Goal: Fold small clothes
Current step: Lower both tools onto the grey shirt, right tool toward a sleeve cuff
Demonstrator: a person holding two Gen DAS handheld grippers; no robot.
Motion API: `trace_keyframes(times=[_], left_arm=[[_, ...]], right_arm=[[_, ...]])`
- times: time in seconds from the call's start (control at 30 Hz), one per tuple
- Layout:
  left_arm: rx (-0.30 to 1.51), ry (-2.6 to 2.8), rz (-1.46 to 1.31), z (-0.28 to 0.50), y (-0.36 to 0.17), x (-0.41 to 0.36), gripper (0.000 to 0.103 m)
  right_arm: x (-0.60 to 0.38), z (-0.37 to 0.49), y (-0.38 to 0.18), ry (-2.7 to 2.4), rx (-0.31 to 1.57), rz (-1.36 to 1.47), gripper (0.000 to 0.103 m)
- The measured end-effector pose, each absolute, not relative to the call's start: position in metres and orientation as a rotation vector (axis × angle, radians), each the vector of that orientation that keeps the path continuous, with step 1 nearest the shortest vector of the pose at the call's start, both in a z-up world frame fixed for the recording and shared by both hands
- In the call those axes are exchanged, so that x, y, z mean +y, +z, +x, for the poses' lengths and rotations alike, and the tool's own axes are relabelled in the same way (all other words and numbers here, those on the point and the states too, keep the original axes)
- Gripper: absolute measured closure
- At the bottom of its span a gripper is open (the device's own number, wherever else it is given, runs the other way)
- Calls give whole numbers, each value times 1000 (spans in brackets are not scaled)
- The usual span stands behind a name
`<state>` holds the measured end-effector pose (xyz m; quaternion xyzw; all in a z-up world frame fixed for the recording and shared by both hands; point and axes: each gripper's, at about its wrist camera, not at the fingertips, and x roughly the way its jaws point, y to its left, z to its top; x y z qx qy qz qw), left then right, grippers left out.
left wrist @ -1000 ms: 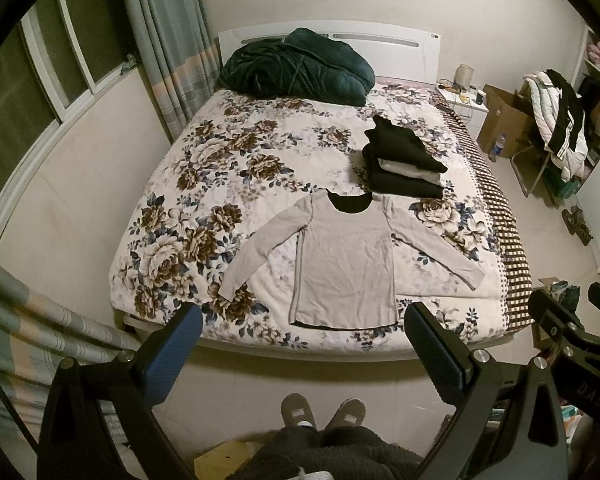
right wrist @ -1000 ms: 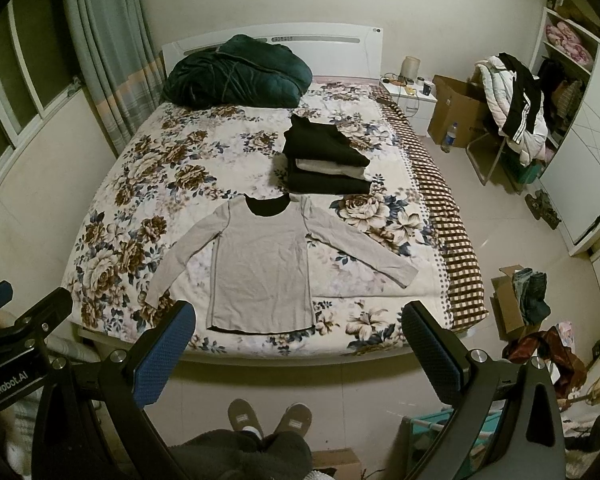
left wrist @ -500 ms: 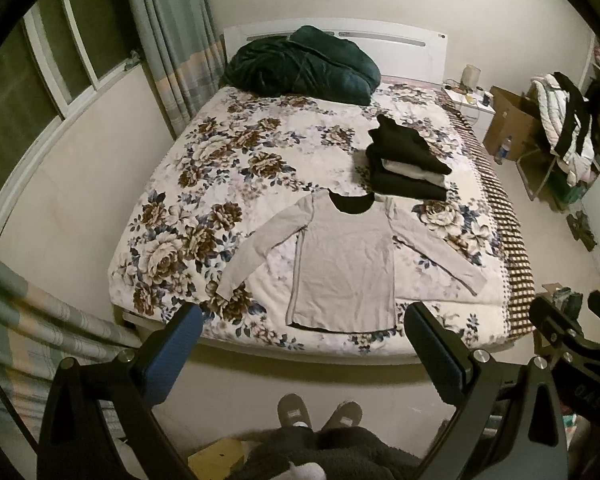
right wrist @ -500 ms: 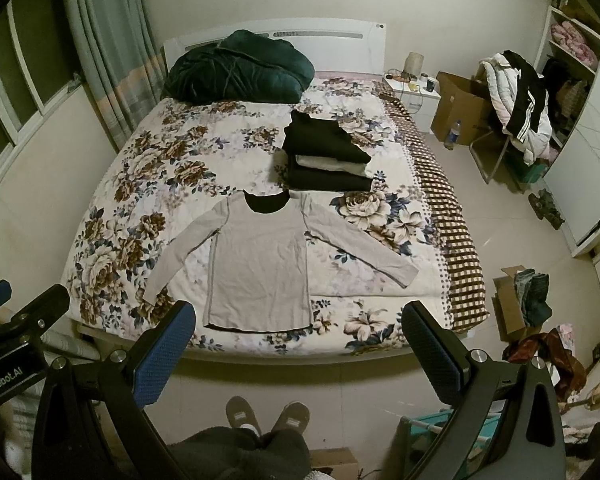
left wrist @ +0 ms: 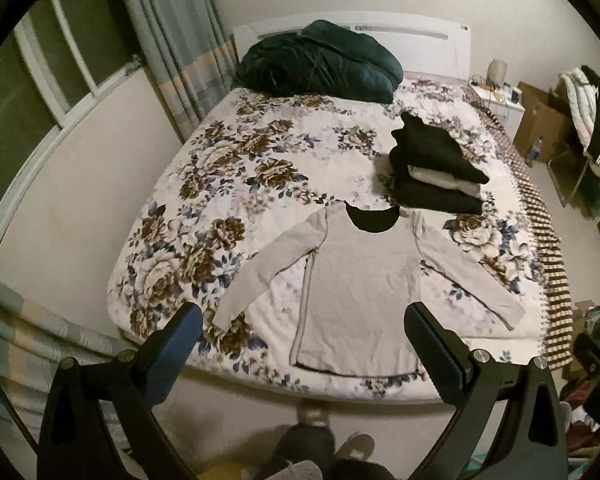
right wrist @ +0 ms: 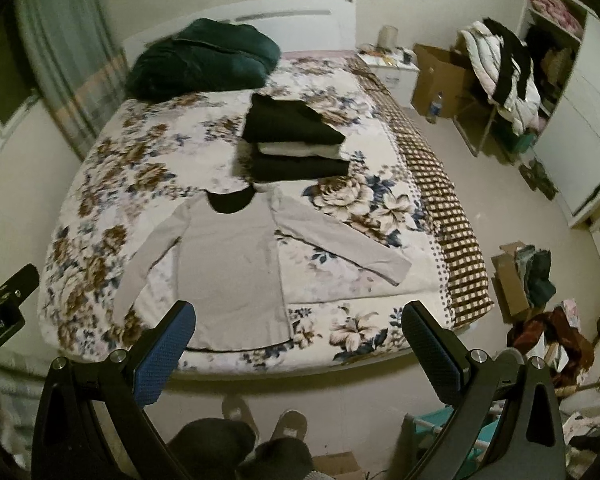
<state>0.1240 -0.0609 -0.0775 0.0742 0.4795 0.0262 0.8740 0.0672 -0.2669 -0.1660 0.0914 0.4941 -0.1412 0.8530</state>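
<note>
- Grey long-sleeve shirt (left wrist: 360, 280) lies flat and face up on the bed (left wrist: 260, 168), near the foot edge, both sleeves spread out; nothing is folded yet.
- In the left view the shirt sits at 12 o'clock from the left gripper (left wrist: 302, 350); its sleeve ends lie at about 10 and 2 o'clock.
- Left jaws are wide apart, holding nothing, hovering short of the bed edge and not touching cloth.
- Right gripper (right wrist: 296, 338): jaws also wide apart, nothing between them. The shirt is at 11 o'clock; the right sleeve (right wrist: 340, 240) runs out toward 1 o'clock.
- Stack of folded clothes (right wrist: 296, 142), black with one pale layer, sits just beyond the shirt collar, apparently already done.
- Dark green duvet (left wrist: 320, 62) is bunched at the headboard, well apart from the shirt.
- Step, by my reading: approach, before the first fold of this shirt.
- Next move likely calls for bringing both grippers down to the cloth, each pinching a sleeve or side edge, then folding inward over the body.
</note>
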Motion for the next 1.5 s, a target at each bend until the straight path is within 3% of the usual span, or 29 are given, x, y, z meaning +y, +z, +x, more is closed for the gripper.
trace_keyframes(times=[0.23,0.47,0.67,0.83,0.9,1.0,1.37,1.5], left_arm=[[1059,16,226,221,-168,-87,0],[1187,-14,217,321,-316,-117,0],[1300,38,239,369,-447,-135,0],[1392,101,218,389,-521,-138,0],[1411,120,209,395,-538,-139,0],[1414,140,191,401,-552,-141,0],[1397,187,143,408,-560,-154,0],[1390,182,131,405,-561,-152,0]], right_arm=[[-336,158,-272,-403,1077,381,0],[-434,211,-438,-601,1077,702,0],[-516,213,-578,-733,939,1058,0],[-566,189,-675,-808,796,1337,10],[-580,182,-701,-825,756,1383,23],[-598,171,-728,-863,671,1438,33],[-622,160,-740,-846,450,1596,34],[-616,148,-744,-809,499,1583,34]])
